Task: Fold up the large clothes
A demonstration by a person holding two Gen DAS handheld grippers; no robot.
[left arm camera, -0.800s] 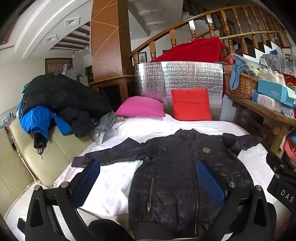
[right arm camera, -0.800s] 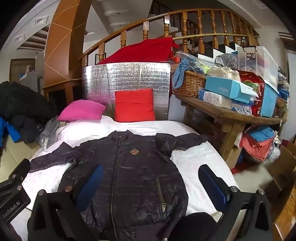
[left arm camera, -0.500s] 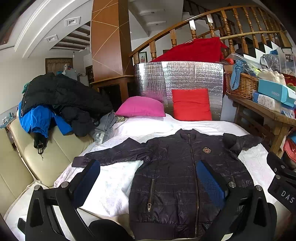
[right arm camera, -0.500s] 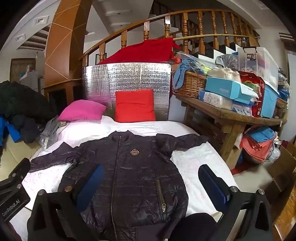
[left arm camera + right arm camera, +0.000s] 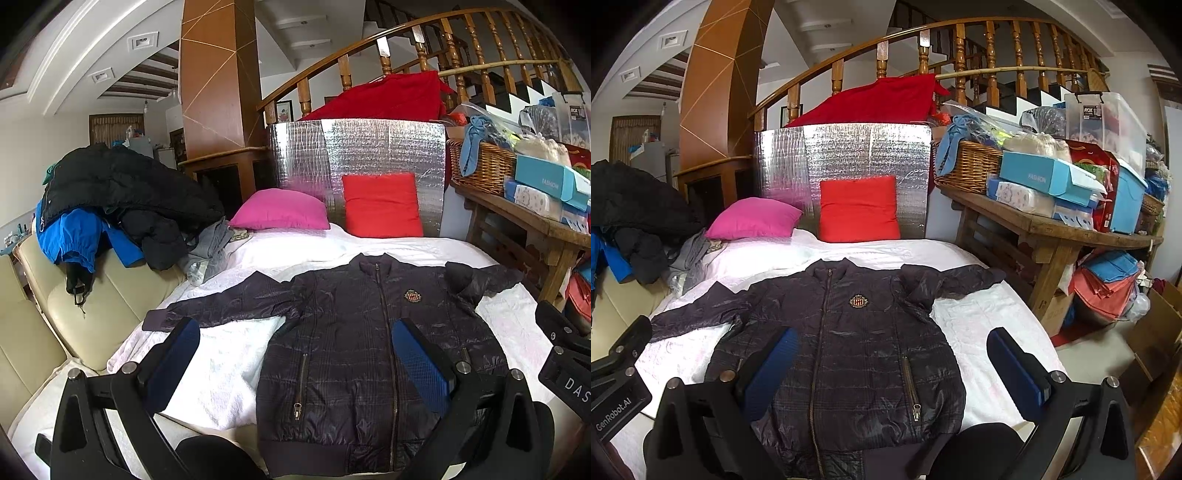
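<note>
Dark quilted jacket (image 5: pixel 369 350) lies flat and zipped on the white bed (image 5: pixel 229 369), collar toward the red cushion (image 5: pixel 382 205), both sleeves spread sideways. We hold the left hand-held gripper (image 5: pixel 295 363) released above its left half and bare sheet; the right hand-held gripper (image 5: pixel 892 369) hangs released over the jacket's other side, touching nothing.

Left gripper (image 5: pixel 295 354), black frame, 2 blue ribbed pads, silver screws, right gripper (image 5: pixel 892 360) alike, white "GenRobot.AI" lettering lower left
</note>
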